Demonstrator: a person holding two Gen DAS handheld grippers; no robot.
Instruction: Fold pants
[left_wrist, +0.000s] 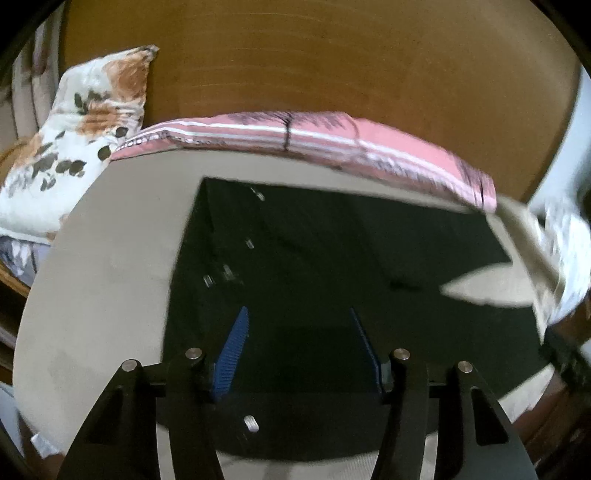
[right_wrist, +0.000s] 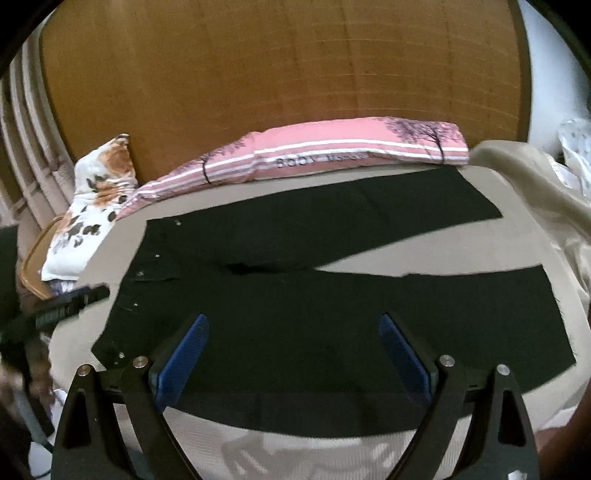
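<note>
Wooden headboard (right_wrist: 258, 74) fills the back of both views, w/ a beige sheet-covered bed (right_wrist: 424, 258) in front of it. Black pants (right_wrist: 295, 321) lie flat on the sheet, unfolded: waist w/ small metal rivets to the left in the right wrist view, two legs running off to the right and splitting apart, a wedge of beige showing between them. Long pink striped pillow (right_wrist: 332, 151) w/ tree print lies along the far edge of the bed against the headboard, just beyond the upper leg. White floral pillow (right_wrist: 99, 192) w/ orange and dark leaves sits at the pink one's left end, touching it. Crumpled beige cloth (right_wrist: 535, 192) bunches at the right side of the bed. Left gripper (left_wrist: 299, 317) hangs over the waist area of the pants (left_wrist: 332, 258), blue pads spread wide, nothing between them. Right gripper (right_wrist: 293, 325) is over the near leg, pads likewise wide apart and holding nothing. Left view is motion-blurred; can't tell whether either tool's tips touch the fabric.
</note>
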